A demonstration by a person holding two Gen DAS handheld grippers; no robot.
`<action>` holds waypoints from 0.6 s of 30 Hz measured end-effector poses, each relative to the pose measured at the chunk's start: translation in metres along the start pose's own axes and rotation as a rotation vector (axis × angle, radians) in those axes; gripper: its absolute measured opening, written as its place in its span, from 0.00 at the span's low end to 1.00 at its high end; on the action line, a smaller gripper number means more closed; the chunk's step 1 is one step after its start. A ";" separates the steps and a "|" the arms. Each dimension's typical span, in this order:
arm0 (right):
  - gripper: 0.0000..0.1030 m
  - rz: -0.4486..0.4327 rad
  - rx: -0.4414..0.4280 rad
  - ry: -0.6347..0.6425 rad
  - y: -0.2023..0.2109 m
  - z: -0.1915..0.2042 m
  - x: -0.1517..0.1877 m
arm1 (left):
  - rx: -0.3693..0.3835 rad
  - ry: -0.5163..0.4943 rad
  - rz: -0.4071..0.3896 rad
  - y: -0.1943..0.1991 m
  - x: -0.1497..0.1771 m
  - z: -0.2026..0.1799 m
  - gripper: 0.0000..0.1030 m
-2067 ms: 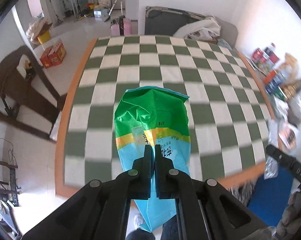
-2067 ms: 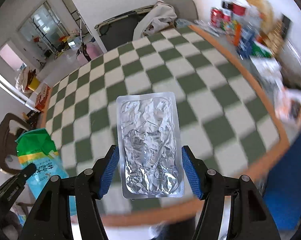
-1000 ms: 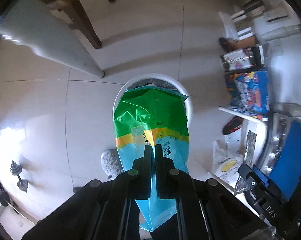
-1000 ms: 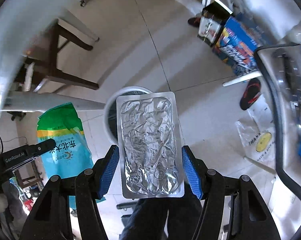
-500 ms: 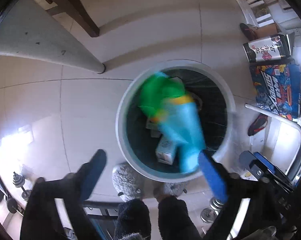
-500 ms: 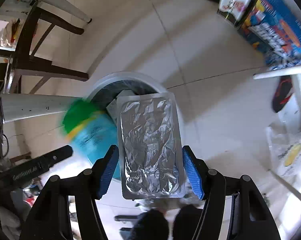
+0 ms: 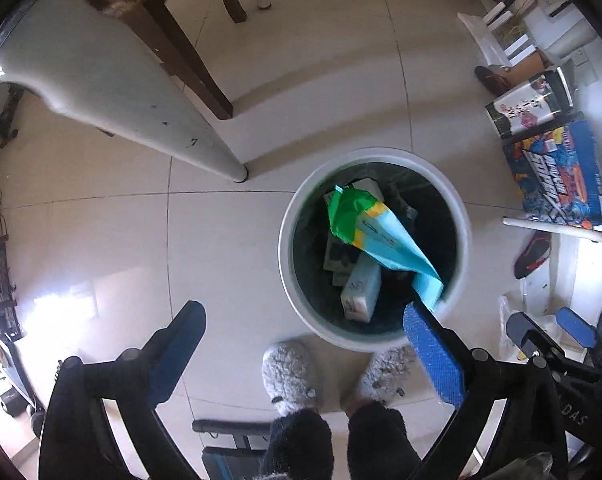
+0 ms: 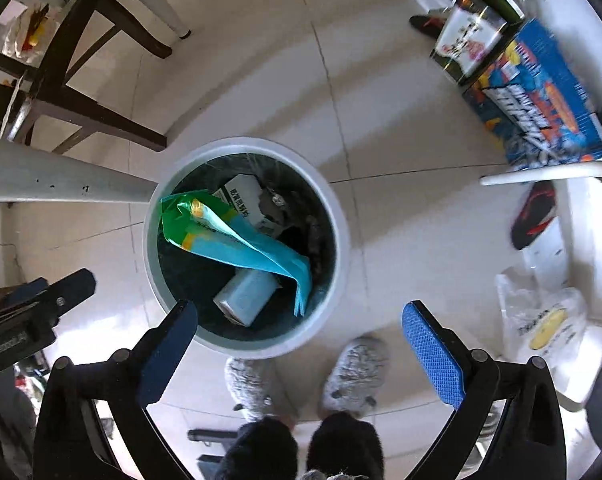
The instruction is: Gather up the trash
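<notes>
A round white trash bin (image 7: 459, 216) with a dark liner stands on the tiled floor below me; it also shows in the right wrist view (image 8: 341, 224). The green and blue snack bag (image 7: 377, 236) lies inside it, slanting over small cartons; the bag shows in the right wrist view too (image 8: 237, 240). My left gripper (image 7: 305, 344) is open and empty above the bin's near left side. My right gripper (image 8: 301, 332) is open and empty above the bin's near rim. The silver foil pack is not in view.
A white table leg (image 7: 141, 120) and dark chair legs (image 7: 189, 52) stand left of the bin. Colourful boxes (image 7: 557, 176), a red and black slipper (image 7: 535, 252) and a plastic bag (image 8: 541, 320) lie to the right. The person's grey slippers (image 7: 289, 376) are just below the bin.
Both grippers swung from the table to above the bin. The left let go of the snack bag, which fell into the bin. The right gripper opened and the foil pack is gone from it.
</notes>
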State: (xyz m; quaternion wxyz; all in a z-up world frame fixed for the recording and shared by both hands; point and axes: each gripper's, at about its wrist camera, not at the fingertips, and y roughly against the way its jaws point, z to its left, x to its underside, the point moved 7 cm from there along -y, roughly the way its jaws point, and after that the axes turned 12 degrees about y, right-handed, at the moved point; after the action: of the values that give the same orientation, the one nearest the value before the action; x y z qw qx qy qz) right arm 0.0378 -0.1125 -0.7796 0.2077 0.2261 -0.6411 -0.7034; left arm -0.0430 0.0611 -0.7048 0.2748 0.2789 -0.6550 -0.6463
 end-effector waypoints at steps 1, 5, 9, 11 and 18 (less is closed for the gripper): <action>1.00 -0.001 0.008 0.003 0.008 0.000 0.002 | 0.000 0.000 -0.002 0.011 0.006 0.000 0.98; 1.00 -0.013 0.019 0.004 0.057 -0.002 0.013 | 0.006 -0.006 -0.009 0.059 0.026 0.001 0.98; 1.00 -0.021 0.020 0.014 0.115 0.000 0.027 | 0.031 -0.002 -0.009 0.118 0.045 0.003 0.98; 1.00 -0.030 0.011 0.027 0.157 0.004 0.035 | 0.044 -0.007 -0.020 0.152 0.054 0.004 0.98; 1.00 -0.059 -0.051 0.041 0.291 0.022 0.060 | 0.137 -0.013 -0.044 0.283 0.081 0.007 0.98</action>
State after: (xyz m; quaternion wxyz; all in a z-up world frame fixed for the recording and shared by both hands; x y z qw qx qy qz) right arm -0.0224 -0.1564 -0.4913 0.2056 0.2539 -0.6116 -0.7206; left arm -0.1074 0.0103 -0.4222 0.2365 0.3072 -0.6930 -0.6078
